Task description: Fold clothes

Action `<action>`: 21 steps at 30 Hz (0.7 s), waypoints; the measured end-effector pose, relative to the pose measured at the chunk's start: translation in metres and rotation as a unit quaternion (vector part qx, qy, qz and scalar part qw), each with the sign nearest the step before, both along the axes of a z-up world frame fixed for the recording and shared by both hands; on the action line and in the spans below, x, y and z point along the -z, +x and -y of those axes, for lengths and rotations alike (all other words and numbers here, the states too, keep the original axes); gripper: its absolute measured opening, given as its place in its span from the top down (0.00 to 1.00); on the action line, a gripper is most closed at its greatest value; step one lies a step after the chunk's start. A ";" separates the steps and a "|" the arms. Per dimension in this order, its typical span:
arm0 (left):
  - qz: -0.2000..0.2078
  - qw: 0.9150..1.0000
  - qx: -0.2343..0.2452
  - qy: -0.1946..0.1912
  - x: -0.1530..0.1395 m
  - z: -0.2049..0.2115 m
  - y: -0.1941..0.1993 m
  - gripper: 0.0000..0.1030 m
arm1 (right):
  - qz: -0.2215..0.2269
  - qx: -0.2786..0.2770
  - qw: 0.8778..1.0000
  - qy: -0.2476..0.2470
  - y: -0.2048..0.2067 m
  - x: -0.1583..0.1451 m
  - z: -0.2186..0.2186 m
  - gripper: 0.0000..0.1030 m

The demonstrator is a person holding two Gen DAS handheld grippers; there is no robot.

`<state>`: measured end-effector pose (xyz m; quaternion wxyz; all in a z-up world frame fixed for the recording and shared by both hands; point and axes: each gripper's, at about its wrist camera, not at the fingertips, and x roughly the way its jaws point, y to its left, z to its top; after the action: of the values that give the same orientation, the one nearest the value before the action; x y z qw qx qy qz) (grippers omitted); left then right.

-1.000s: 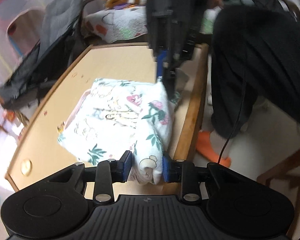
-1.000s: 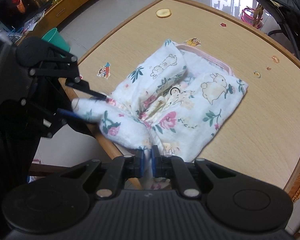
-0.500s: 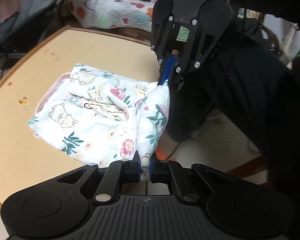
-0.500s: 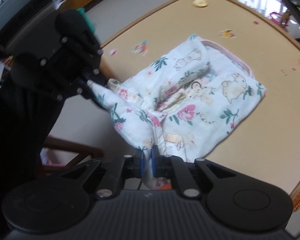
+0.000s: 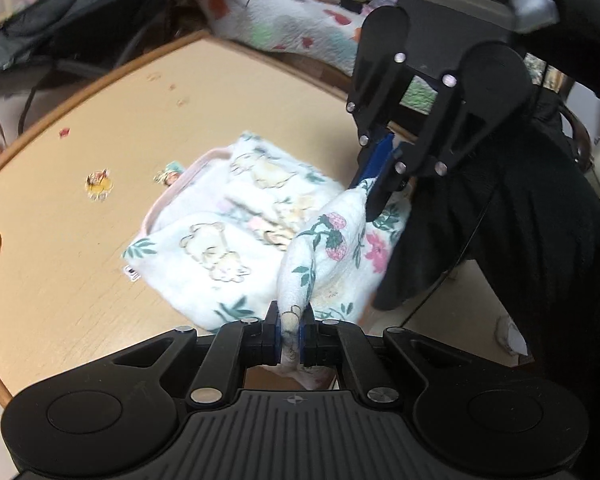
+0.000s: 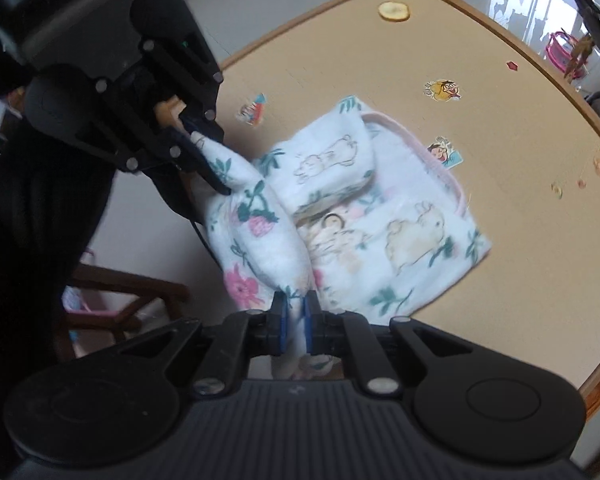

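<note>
- Broadly, the wooden table (image 6: 520,240) spreads bare beyond the cloth, its raised rim curving around the far side; only flat stickers (image 6: 442,90) dot it.
- Next, the printed cloth (image 6: 380,216) lies bunched at the near table edge, one fold lifted off over the floor.
- Lastly, the left gripper (image 5: 290,334) and right gripper (image 6: 294,322) each pinch an end of that lifted fold, jaws clamped tight.

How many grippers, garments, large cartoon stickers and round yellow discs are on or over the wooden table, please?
Black two-finger grippers: 2 (left gripper, right gripper)
White floral cloth garment: 1
Large cartoon stickers: 3
Round yellow disc: 1
Total: 7
</note>
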<state>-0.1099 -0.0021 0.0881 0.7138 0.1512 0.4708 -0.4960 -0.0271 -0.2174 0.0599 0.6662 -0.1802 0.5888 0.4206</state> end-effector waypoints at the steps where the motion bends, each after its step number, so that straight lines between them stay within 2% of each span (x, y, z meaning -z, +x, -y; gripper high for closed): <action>1: -0.002 1.000 -0.003 0.003 0.002 -0.001 -0.001 0.93 | 0.010 -0.009 1.000 -0.009 0.000 0.002 -0.003 0.90; 5: -0.009 1.000 -0.021 0.008 0.011 0.002 0.003 0.92 | 0.051 -0.015 0.998 -0.020 0.001 0.009 -0.007 0.87; 11: -0.014 0.999 -0.034 0.004 0.026 0.004 0.003 0.91 | 0.094 0.021 0.995 -0.012 -0.005 -0.001 0.009 0.68; 14: -0.014 0.999 -0.036 0.004 0.033 0.009 0.005 0.88 | 0.107 0.041 0.993 -0.004 -0.008 -0.012 0.020 0.68; 16: -0.012 0.999 -0.039 0.006 0.036 0.011 0.006 0.83 | 0.116 0.061 0.991 -0.004 -0.007 -0.013 0.024 0.68; 21: -0.021 0.998 -0.062 0.000 0.048 0.014 0.013 0.81 | 0.120 0.084 0.988 -0.041 -0.005 0.014 0.014 0.68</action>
<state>-0.0968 -0.0161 0.0398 0.7332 0.1111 0.4939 -0.4540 -0.0316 -0.2318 0.0461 0.7568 -0.2065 0.5346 0.3144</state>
